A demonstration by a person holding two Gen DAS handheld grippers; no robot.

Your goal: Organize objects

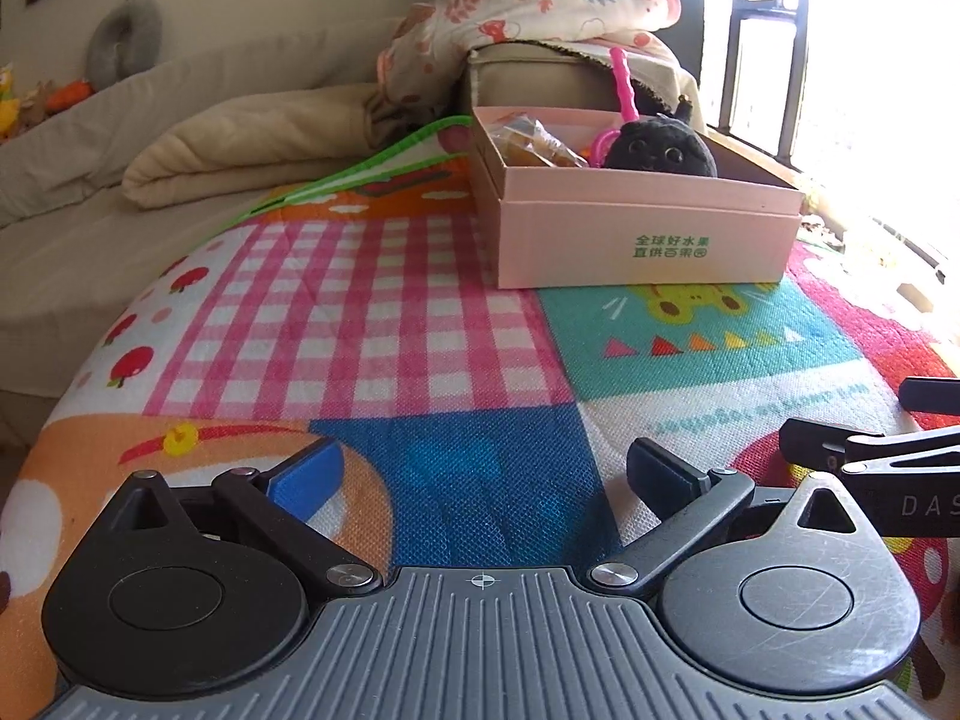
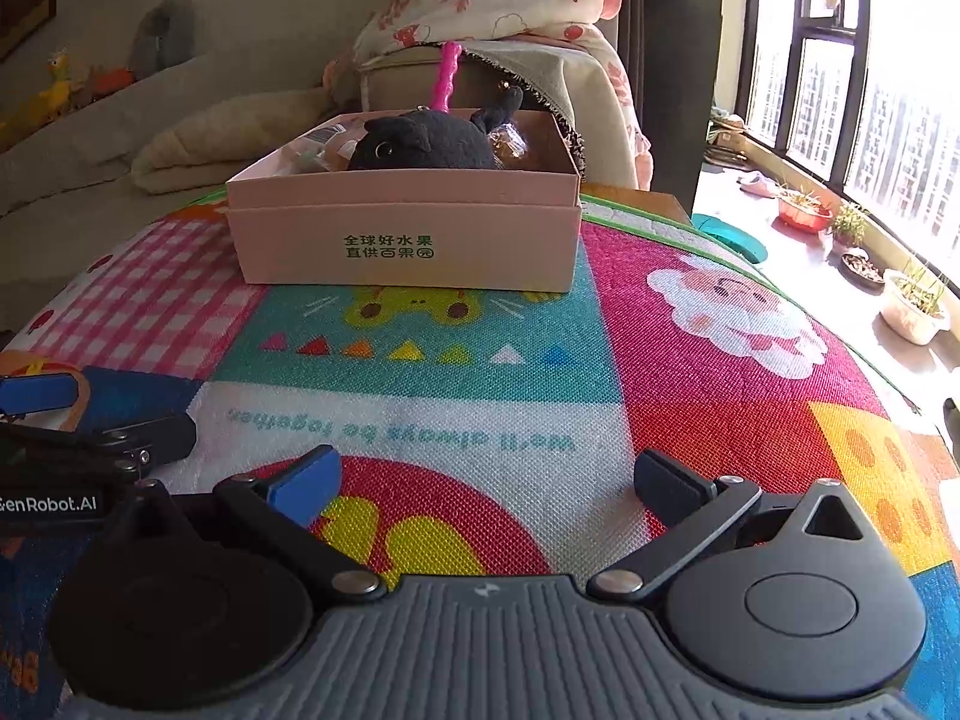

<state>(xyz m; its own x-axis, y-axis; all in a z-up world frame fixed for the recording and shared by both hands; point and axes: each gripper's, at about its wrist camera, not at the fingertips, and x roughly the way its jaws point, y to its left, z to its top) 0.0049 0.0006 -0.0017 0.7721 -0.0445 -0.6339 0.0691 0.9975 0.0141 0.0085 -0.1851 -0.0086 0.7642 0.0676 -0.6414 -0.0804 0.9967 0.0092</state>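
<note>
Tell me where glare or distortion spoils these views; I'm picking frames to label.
Left wrist view: the window is blown out white, washing the mat's right edge; the pink box stays sharp. Right wrist view: window bright yet readable, box clear. Both: fisheye bends the mat's edges.

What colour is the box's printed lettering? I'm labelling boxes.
Green lettering on the pink box, clearest in the right wrist view.

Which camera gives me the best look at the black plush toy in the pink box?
The right wrist view: the black plush toy faces it almost centred, its body and raised tail clear above the pink box wall. The left wrist view shows it off to the right, near window glare.
</note>
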